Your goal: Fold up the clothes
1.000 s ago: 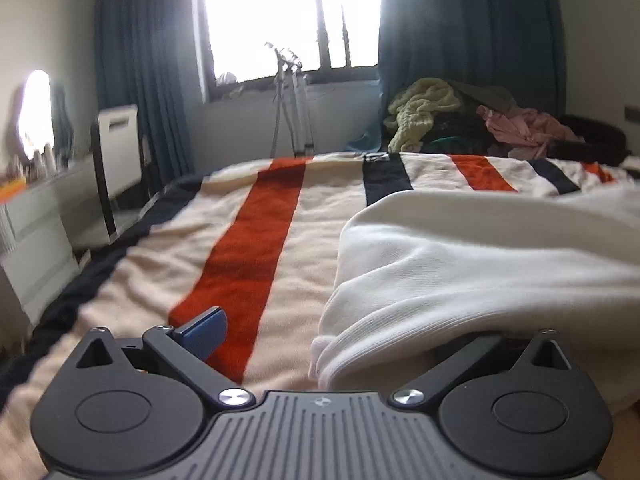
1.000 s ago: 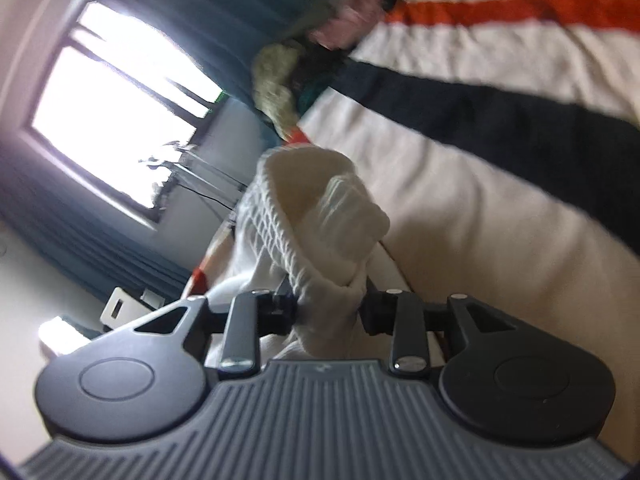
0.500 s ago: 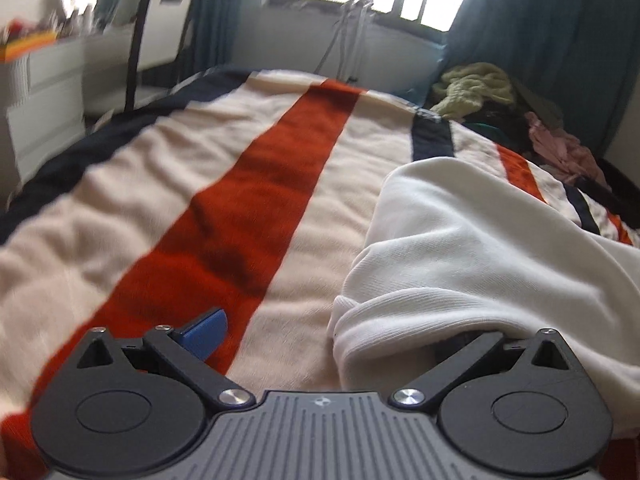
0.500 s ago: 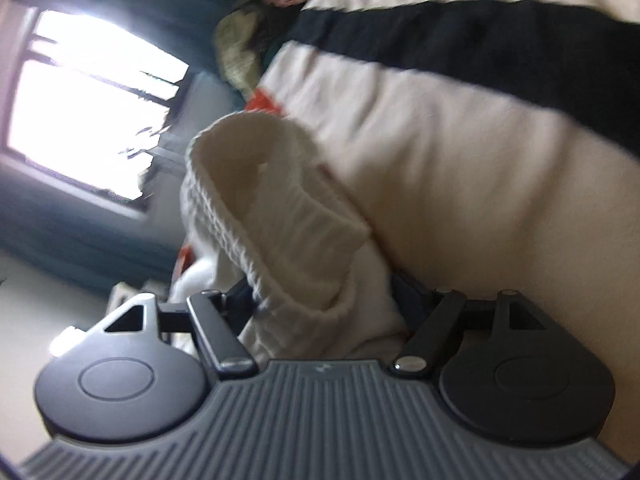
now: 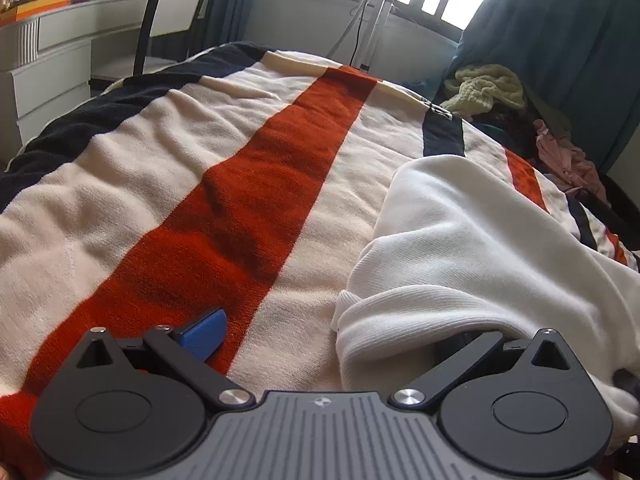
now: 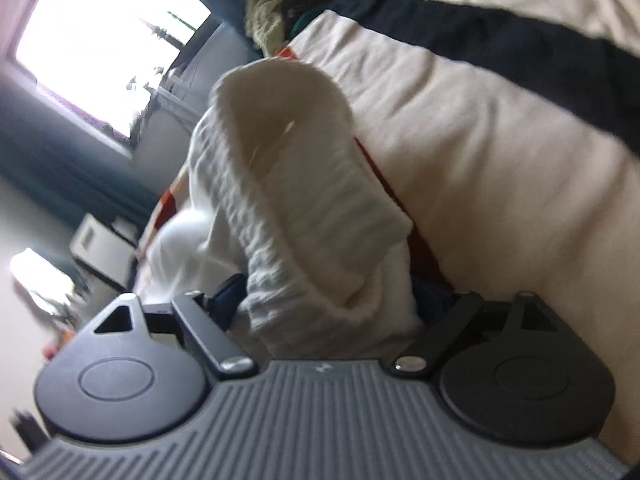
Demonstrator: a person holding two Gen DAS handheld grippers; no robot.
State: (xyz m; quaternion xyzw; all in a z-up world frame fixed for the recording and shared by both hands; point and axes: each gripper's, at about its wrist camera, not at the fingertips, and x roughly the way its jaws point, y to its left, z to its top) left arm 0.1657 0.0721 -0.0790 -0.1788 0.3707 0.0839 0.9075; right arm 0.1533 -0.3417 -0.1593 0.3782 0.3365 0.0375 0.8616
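A white knit sweater lies on the striped blanket, to the right in the left wrist view. My left gripper is low over the blanket and open. Its blue left pad rests over the red stripe, and its right finger is hidden under the sweater's ribbed hem. In the tilted, blurred right wrist view, the sweater's ribbed cuff stands bunched between the spread fingers of my right gripper, which is open. Whether the pads touch the cuff is hidden.
A pile of other clothes lies at the far end of the bed by dark blue curtains. A white dresser and a chair stand to the left. A metal stand is under the window.
My right gripper has opened from shut on the sweater cuff, which now sits loose between its fingers. The left gripper has tilted down and moved closer over the blanket, staying open.
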